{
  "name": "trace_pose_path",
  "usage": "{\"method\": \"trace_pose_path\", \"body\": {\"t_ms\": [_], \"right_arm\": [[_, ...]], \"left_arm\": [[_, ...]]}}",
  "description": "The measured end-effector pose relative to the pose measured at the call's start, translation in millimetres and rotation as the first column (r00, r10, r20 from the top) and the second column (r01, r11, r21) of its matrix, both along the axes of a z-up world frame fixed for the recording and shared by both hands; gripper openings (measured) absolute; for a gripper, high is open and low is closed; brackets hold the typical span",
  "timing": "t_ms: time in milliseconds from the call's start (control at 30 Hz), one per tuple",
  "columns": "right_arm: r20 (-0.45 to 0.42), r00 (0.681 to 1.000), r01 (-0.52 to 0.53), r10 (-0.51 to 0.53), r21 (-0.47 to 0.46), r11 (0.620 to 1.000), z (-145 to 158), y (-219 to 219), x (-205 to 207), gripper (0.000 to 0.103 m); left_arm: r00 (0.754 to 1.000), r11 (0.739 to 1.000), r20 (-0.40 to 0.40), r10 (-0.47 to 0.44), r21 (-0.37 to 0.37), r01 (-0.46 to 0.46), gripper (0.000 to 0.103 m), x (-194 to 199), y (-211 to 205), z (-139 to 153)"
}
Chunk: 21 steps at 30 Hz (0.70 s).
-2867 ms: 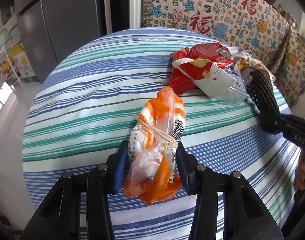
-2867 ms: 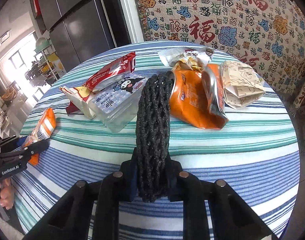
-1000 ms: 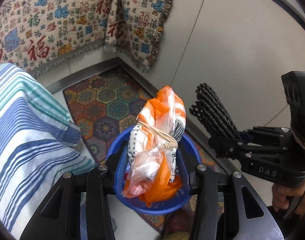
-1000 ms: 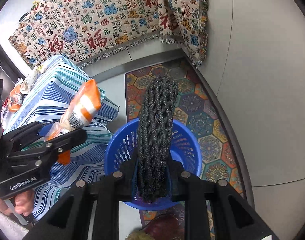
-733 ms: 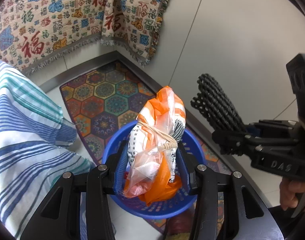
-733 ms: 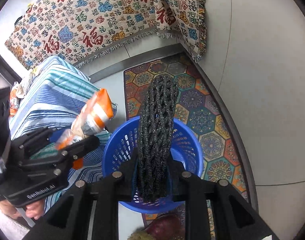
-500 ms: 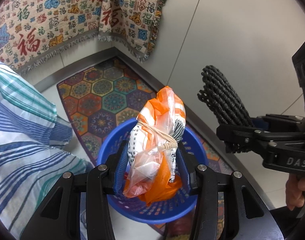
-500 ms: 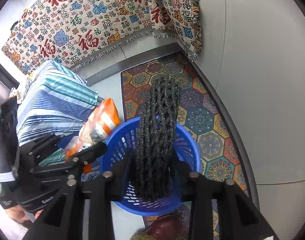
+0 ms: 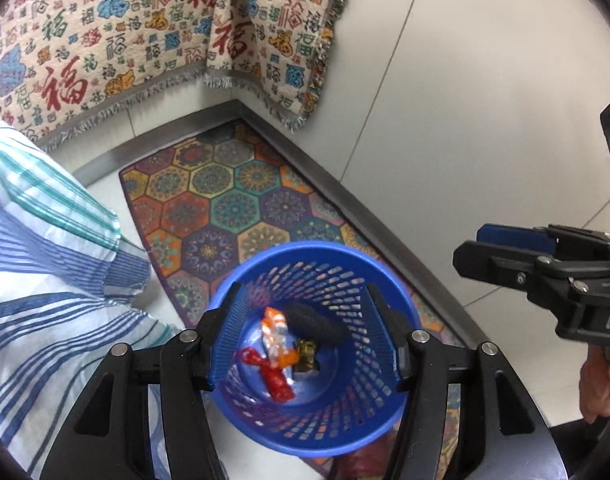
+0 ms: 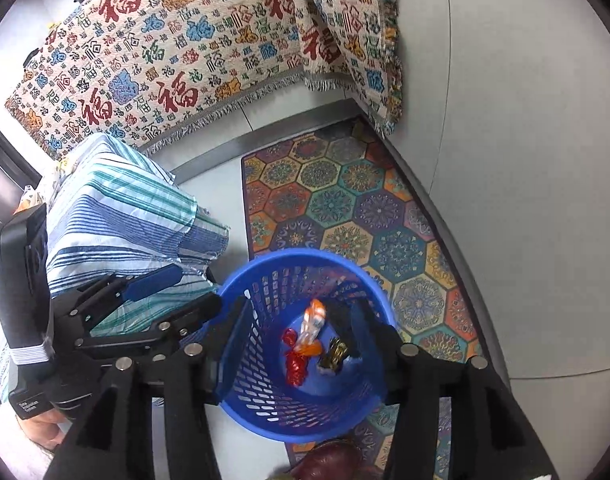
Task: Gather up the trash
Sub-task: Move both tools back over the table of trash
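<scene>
A round blue plastic basket with a perforated wall stands on the floor, partly on a mat of many-coloured hexagon tiles, and serves as the landmark here. Inside the basket, on its bottom, lie the pieces of trash: an orange-and-white plastic wrapper bundle, a black mesh foam sleeve just beside it toward the far wall, a crumpled red wrapper on the near side, and a small gold-and-dark scrap touching the black sleeve's end.

The left gripper hangs over the basket's mouth, pointing down into it; its jaws are spread and opening, with nothing between them, the blue pads well apart on either side of the basket's interior. The right gripper is also above the basket, angled down, its jaws likewise spread and opening with nothing pinched. In the left wrist view the right gripper appears to the right of the basket, a hand on its handle.

To the left of the basket hangs a blue, teal and white striped cloth draped over the tabletop's edge. Beyond the basket, a cream woven throw printed with red and blue characters hangs down above the metal skirting
</scene>
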State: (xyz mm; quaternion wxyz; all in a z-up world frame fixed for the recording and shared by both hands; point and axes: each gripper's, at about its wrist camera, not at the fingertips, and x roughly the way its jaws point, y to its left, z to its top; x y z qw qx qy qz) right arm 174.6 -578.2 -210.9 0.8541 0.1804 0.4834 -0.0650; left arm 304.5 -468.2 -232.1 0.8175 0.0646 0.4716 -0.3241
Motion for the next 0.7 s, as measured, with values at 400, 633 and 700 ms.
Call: {"method": "trace_pose_path", "body": {"t_ms": [400, 633, 700], "right_arm": [[0.266, 0.950, -0.102, 0.161, -0.223, 0.969, 96, 104, -3, 0.053], [0.273, 0.867, -0.358, 0.416, -0.238, 0.903, 98, 245, 22, 0.061], [0.231, 0.840, -0.438, 0.491, -0.246, 0.865, 88, 292, 33, 0.061]], "left_arm": [[0.981, 0.987, 0.127, 0.147, -0.090, -0.137, 0.070, -60, 140, 106], [0.932, 0.942, 0.158, 0.325, 0.035, -0.334, 0.074, -70, 272, 103], [0.913, 0.916, 0.146, 0.381, 0.072, -0.394, 0.074, -69, 311, 93]]}}
